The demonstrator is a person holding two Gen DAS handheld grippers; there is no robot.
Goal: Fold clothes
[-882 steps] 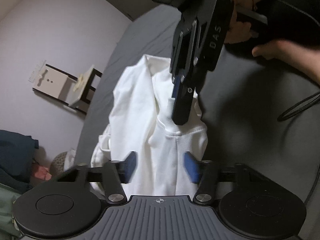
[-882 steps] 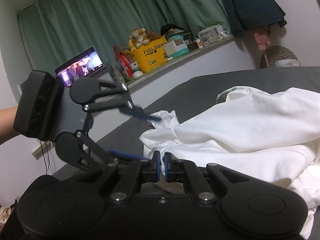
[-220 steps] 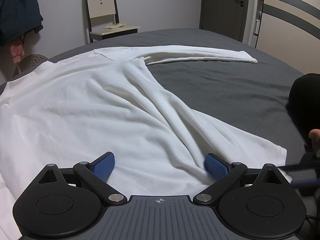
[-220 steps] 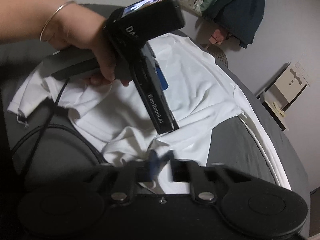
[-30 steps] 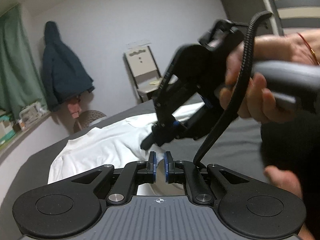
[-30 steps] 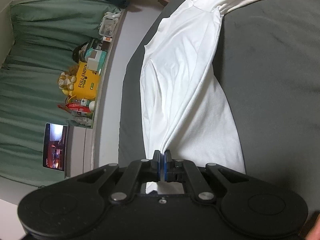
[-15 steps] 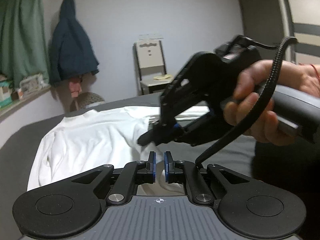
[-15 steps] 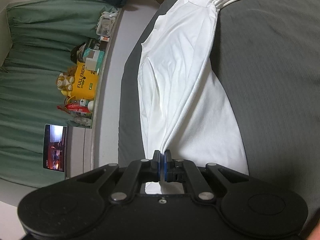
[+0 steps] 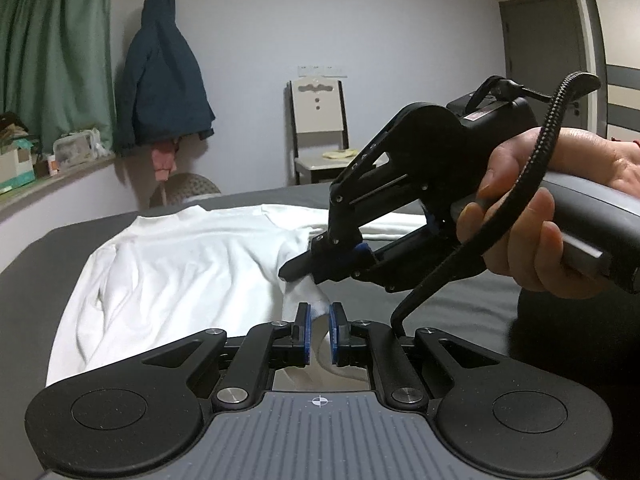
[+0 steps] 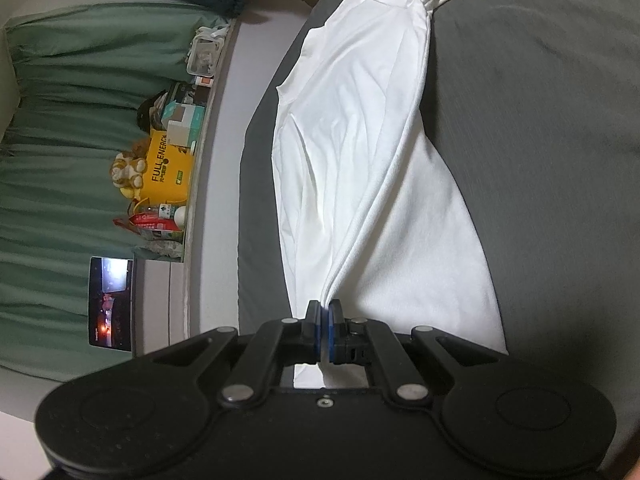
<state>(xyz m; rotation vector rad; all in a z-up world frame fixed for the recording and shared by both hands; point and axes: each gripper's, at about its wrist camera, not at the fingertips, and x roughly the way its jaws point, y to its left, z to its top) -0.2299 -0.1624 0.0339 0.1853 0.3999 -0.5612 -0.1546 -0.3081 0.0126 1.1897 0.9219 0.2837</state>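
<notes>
1. White cotton is the main thing here: one long-sleeved shirt [image 9: 188, 256] lies spread on the grey bed [image 9: 40, 248], its body wrinkled and one sleeve stretched away toward the far side.
2. "FULL ENERGY" is the only writing I can make out, printed in black on one yellow box [image 10: 168, 168] on the window ledge; the last letters are partly cut off. Smaller print on the packets beside it is too small to read.
3. Two claws are at work. The left gripper [image 9: 319, 334] has its blue pads drawn close with a fold of the shirt's edge pinched between them.
4. The right gripper [image 10: 324, 330] has its pads pressed tight on a gathered corner of the same shirt, and the cloth runs up from them in a taut ridge.
5. From the left camera the right claw sits just above and beyond the left one, held by one hand [image 9: 532, 216], a black ribbed cable looping down from it.
6. Around the room: one chair [image 9: 318, 128] against the wall, one dark blue jacket [image 9: 160, 76] hanging, green curtains [image 10: 72, 120], and one lit screen [image 10: 111, 303] on the ledge.
</notes>
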